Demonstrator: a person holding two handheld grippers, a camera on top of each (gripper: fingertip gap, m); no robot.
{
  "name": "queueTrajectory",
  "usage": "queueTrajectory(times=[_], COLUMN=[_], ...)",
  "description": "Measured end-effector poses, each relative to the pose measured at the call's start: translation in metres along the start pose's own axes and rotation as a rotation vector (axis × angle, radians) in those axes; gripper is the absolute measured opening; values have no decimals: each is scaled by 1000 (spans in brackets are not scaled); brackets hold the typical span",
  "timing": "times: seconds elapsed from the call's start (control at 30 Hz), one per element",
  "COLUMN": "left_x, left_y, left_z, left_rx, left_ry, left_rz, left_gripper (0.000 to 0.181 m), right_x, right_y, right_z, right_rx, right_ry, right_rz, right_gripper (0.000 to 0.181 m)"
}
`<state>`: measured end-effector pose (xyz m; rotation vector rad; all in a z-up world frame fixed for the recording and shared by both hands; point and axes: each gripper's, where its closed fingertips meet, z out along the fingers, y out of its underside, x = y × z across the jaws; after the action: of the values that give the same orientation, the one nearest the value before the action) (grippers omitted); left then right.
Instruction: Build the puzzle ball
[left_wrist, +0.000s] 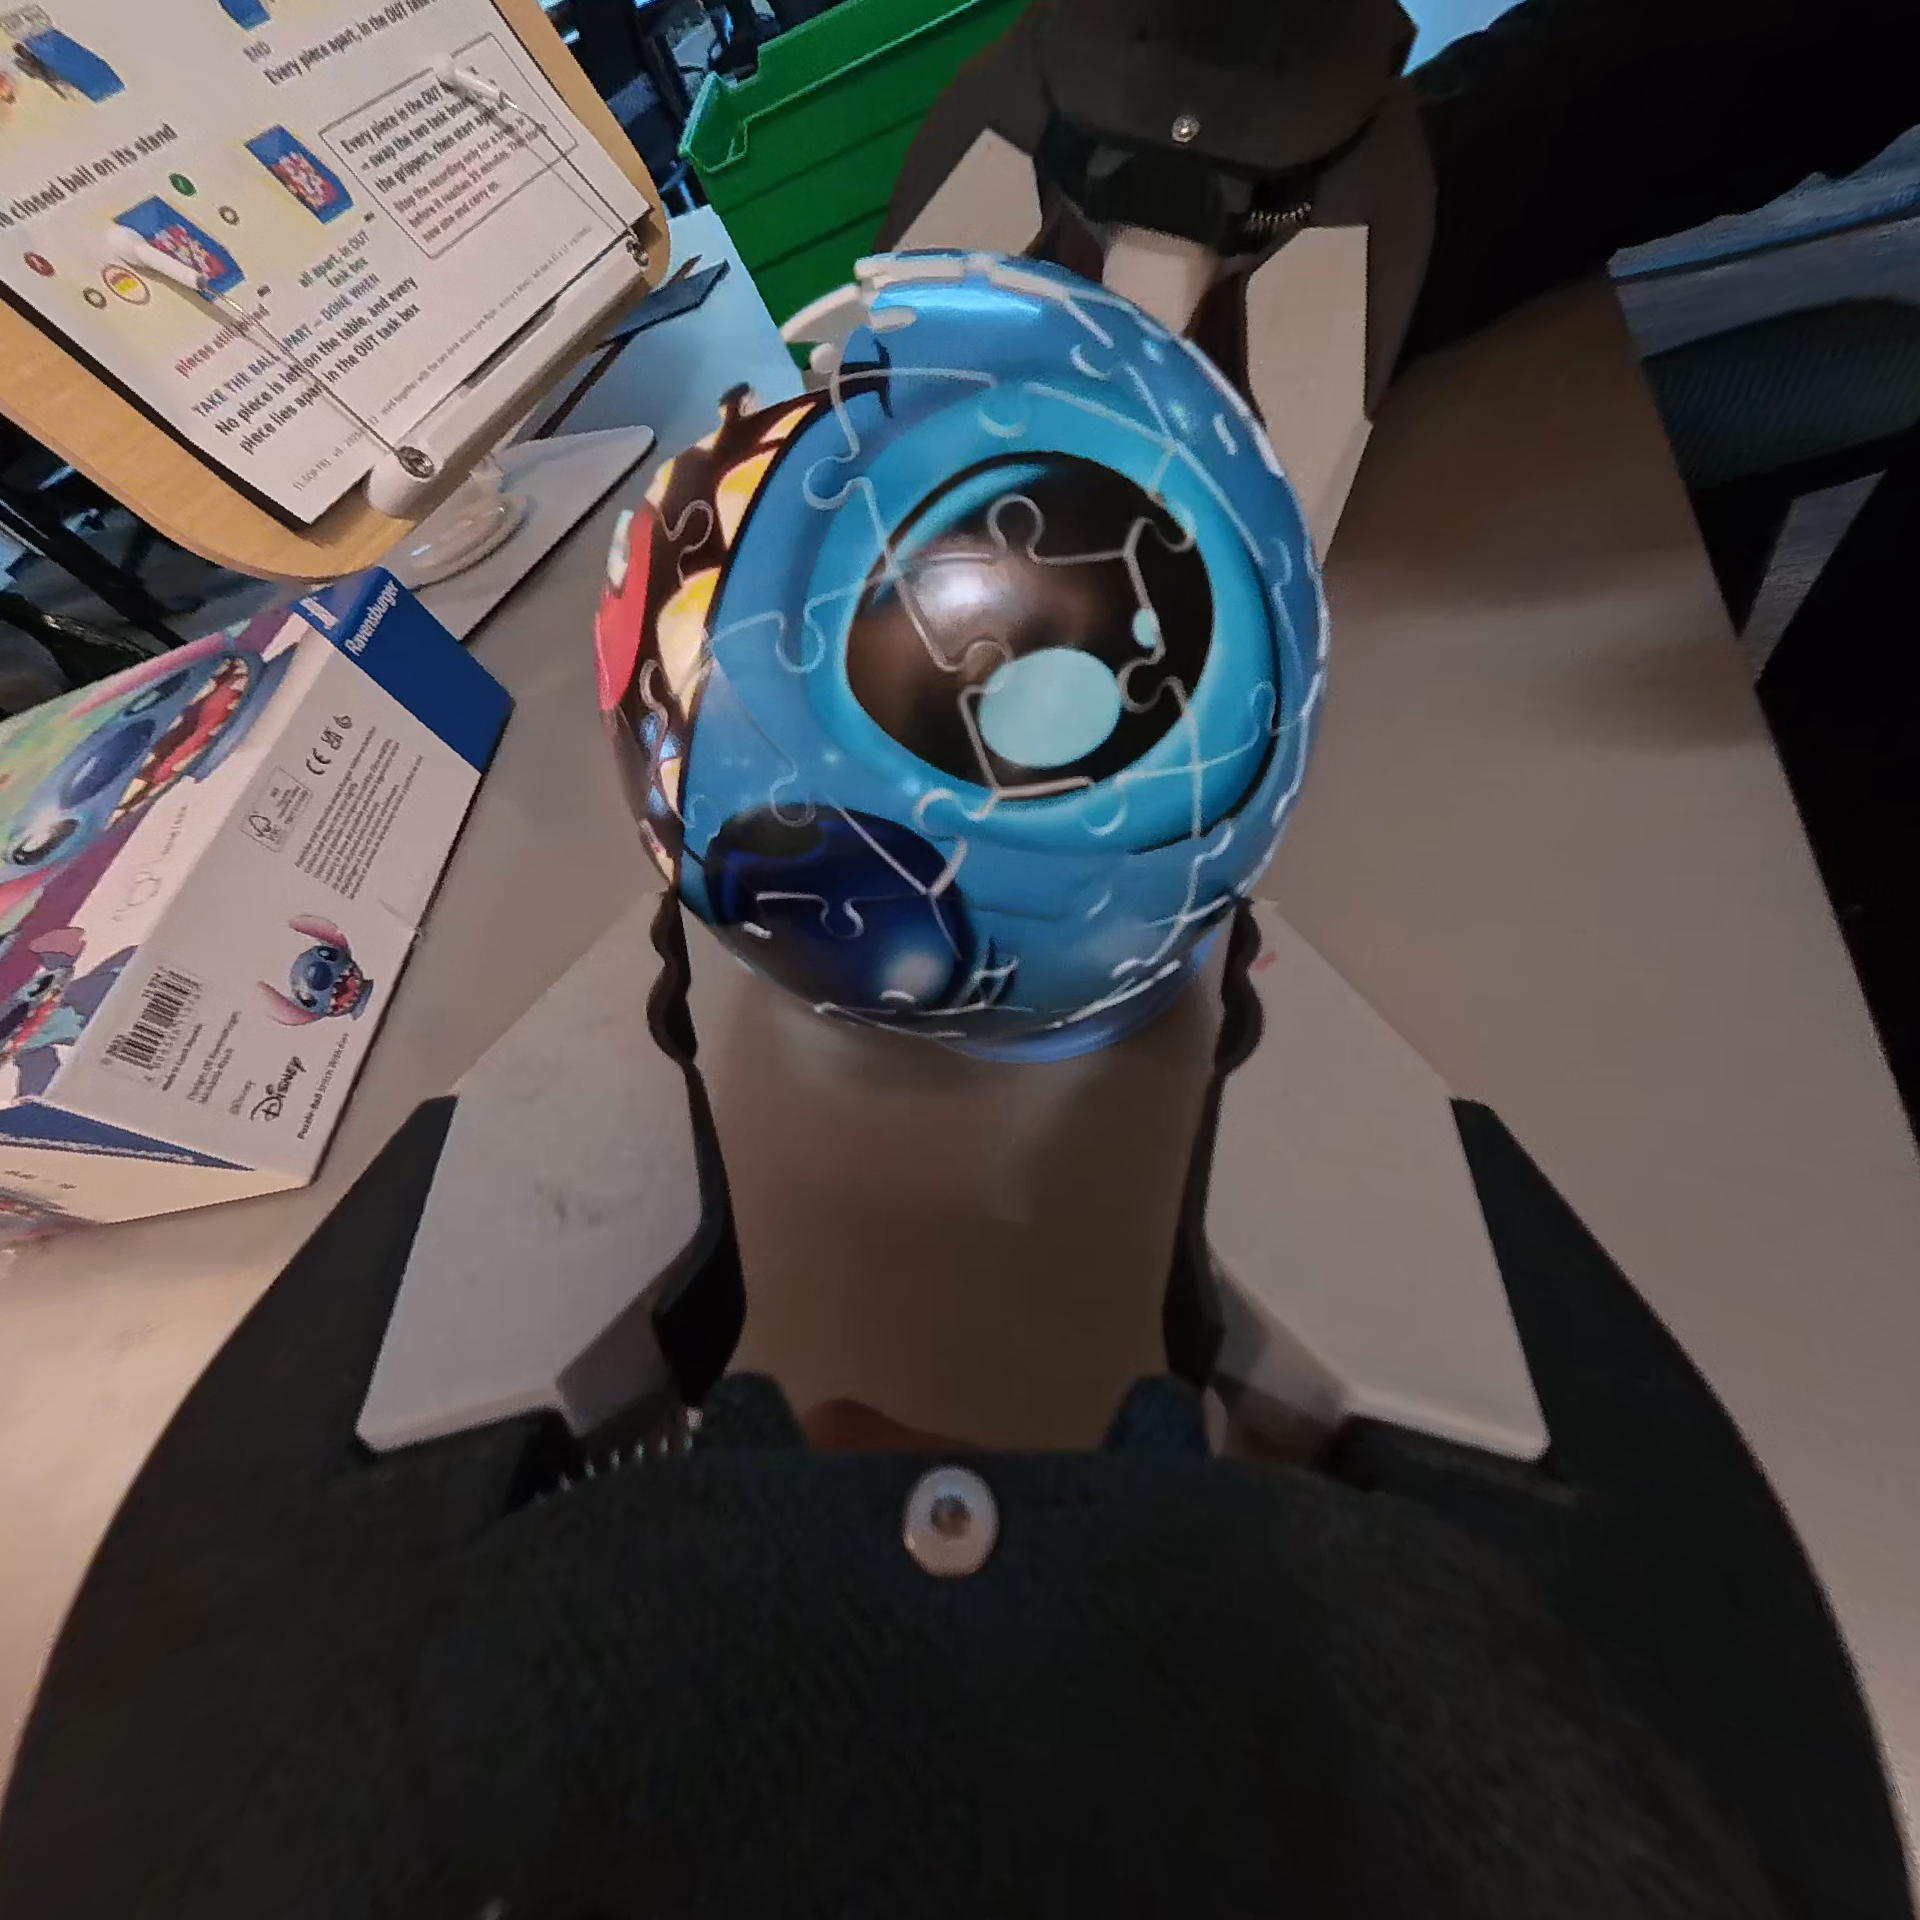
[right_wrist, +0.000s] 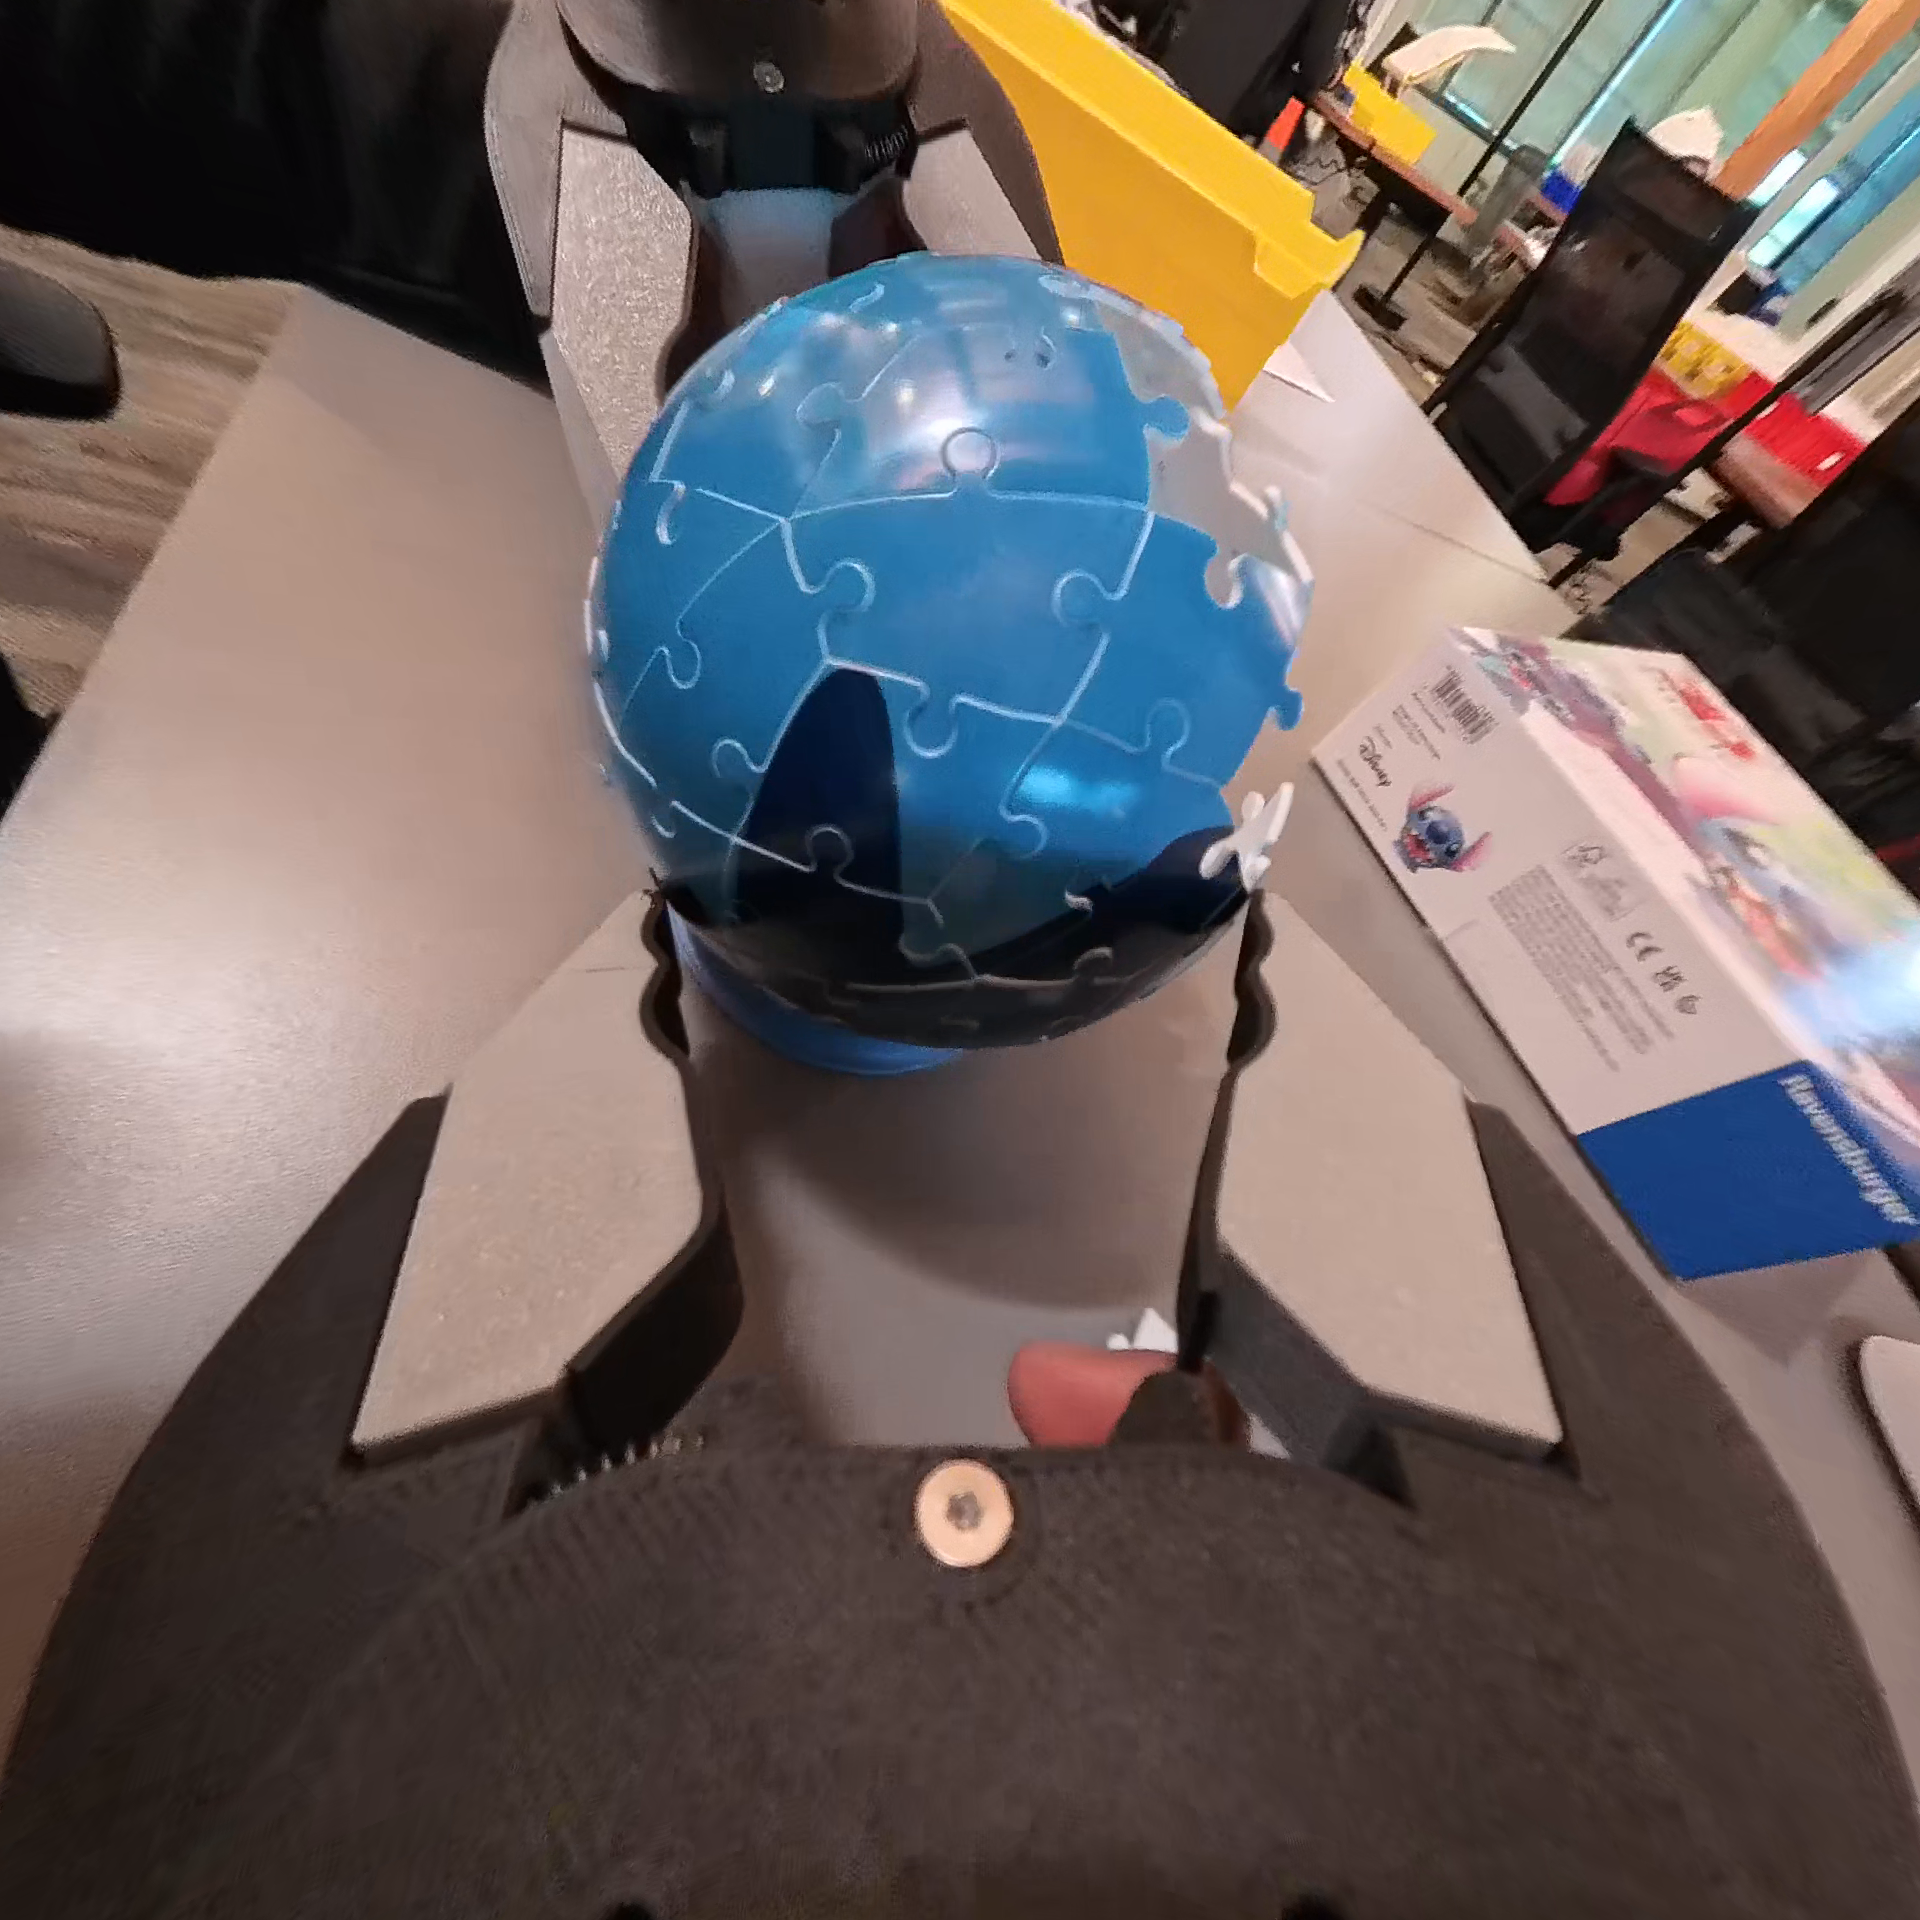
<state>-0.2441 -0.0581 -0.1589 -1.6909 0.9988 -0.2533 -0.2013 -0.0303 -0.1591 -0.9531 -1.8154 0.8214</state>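
The puzzle ball (left_wrist: 997, 665) is mostly blue, with a large dark eye facing the left wrist view. It sits on a blue stand ring (left_wrist: 1039, 1029). My left gripper (left_wrist: 956, 914) has its fingers spread wide and pressed on the ball's lower sides. My right gripper (right_wrist: 951, 914) grips the same ball (right_wrist: 914, 644) from the opposite side. Each gripper shows far off in the other's view, the right one at the top of the left wrist view (left_wrist: 1184, 156). A gap with jagged white edges (right_wrist: 1236, 520) shows near the ball's top.
The puzzle's box (left_wrist: 208, 883) lies on the grey table (left_wrist: 1507, 831) and also shows in the right wrist view (right_wrist: 1662, 883). An instruction sheet on a wooden stand (left_wrist: 260, 208) stands behind it. A green bin (left_wrist: 831, 135) and a yellow bin (right_wrist: 1143, 177) stand at the table's far sides. My hands' fingertips stand some 7 centimetres from each other.
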Motion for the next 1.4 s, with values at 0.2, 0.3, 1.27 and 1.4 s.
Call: queueTrajectory(times=[0.2, 0.3, 1.27, 1.4], left_x=[7, 4, 1, 4], left_y=[-4, -7, -5, -8], left_z=[-15, -19, -9, -15], left_rx=[48, 66, -46, 1], left_ry=[98, 128, -84, -18], left_rz=[-113, -212, 134, 36], left_gripper=[96, 97, 98, 95], right_x=[-4, -3, -1, -4], right_y=[-1, -3, -8, -8], right_z=[-6, -12, -8, -9], right_rx=[4, 32, -18, -11], right_ry=[-4, -54, 42, -2], right_rz=[-34, 59, -74, -9], right_gripper=[104, 106, 102, 104])
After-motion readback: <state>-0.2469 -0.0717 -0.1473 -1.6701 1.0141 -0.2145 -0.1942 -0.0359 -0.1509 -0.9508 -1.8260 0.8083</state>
